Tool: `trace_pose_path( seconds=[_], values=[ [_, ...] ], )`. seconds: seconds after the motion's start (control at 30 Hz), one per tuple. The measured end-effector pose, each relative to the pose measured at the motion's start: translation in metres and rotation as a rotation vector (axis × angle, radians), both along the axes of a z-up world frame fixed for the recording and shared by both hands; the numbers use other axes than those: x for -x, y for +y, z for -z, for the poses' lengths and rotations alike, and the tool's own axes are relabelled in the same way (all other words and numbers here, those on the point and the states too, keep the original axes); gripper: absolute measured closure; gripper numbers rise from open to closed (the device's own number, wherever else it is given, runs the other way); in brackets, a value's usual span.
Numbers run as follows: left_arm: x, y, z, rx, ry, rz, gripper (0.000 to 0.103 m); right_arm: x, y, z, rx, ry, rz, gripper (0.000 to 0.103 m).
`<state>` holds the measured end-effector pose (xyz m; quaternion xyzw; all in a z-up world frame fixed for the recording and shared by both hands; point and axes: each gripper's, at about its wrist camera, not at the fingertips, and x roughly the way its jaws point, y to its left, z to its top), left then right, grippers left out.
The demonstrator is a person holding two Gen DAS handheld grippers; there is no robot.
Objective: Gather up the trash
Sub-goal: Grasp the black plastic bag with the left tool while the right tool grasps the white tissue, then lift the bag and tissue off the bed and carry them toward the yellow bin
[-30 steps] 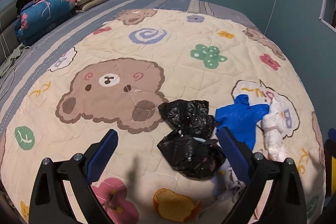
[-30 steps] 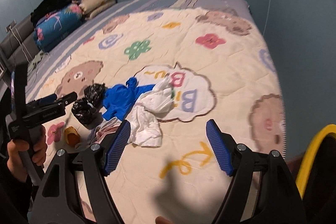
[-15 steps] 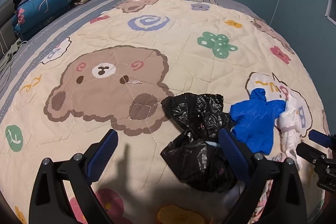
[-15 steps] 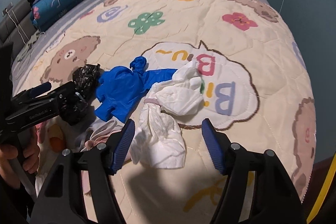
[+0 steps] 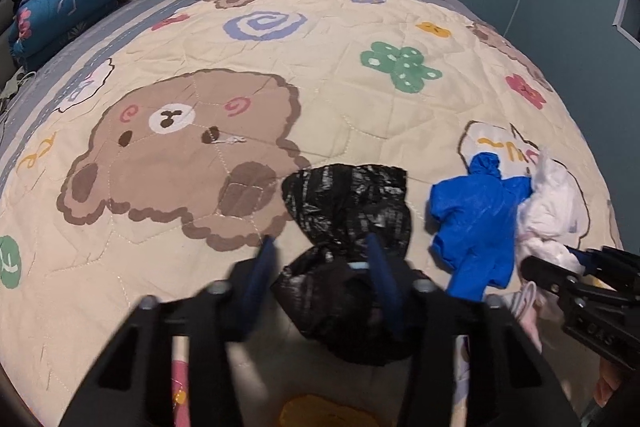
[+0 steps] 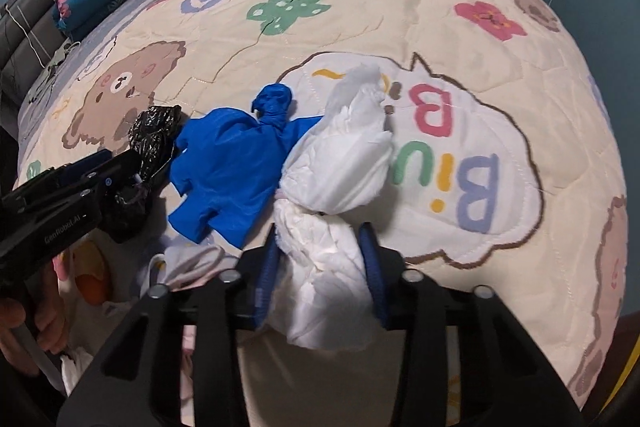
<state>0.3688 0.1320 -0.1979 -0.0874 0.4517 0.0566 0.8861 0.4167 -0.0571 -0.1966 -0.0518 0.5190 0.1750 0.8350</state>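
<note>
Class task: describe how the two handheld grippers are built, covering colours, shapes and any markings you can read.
Both are matte black, angular frames with silver screw heads at the joints. The left gripper and right gripper each carry two flat fingers faced with ribbed dark blue pads. Seen from the right wrist, the left gripper's black body bears white lettering that looks like "GenRobot.AI". No cables or sleeves show.

On the bear-print quilt (image 5: 168, 155), the left gripper (image 5: 320, 267) was closing around the knotted neck of a black plastic bag (image 5: 348, 203). A blue bag (image 5: 476, 223) and white bag (image 5: 552, 203) lay beside it, near the right gripper (image 5: 576, 267).
</note>
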Motion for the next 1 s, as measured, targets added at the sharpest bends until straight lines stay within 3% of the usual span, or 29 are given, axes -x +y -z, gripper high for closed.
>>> trace_pose_path(
  seconds=[0.07, 0.2, 0.3, 0.63, 1.0],
  values=[
    [0.001, -0.003, -0.001, -0.019, -0.004, 0.005, 0.089, 0.000, 0.002, 0.001, -0.015, 0.014, -0.005, 0.085],
    [0.006, 0.000, -0.005, -0.004, -0.017, -0.005, 0.096, 0.006, 0.003, -0.004, -0.022, -0.011, -0.010, 0.090],
    [0.010, 0.004, -0.010, 0.023, -0.026, -0.012, 0.098, 0.009, -0.003, -0.008, -0.025, -0.024, 0.000, 0.090],
    [0.026, 0.003, -0.031, 0.010, -0.061, -0.013, 0.100, 0.021, -0.042, -0.030, -0.061, -0.054, 0.069, 0.090],
    [0.051, -0.004, -0.069, 0.018, -0.139, -0.004, 0.101, 0.055, -0.088, -0.077, -0.111, -0.133, 0.115, 0.090]
  ],
)
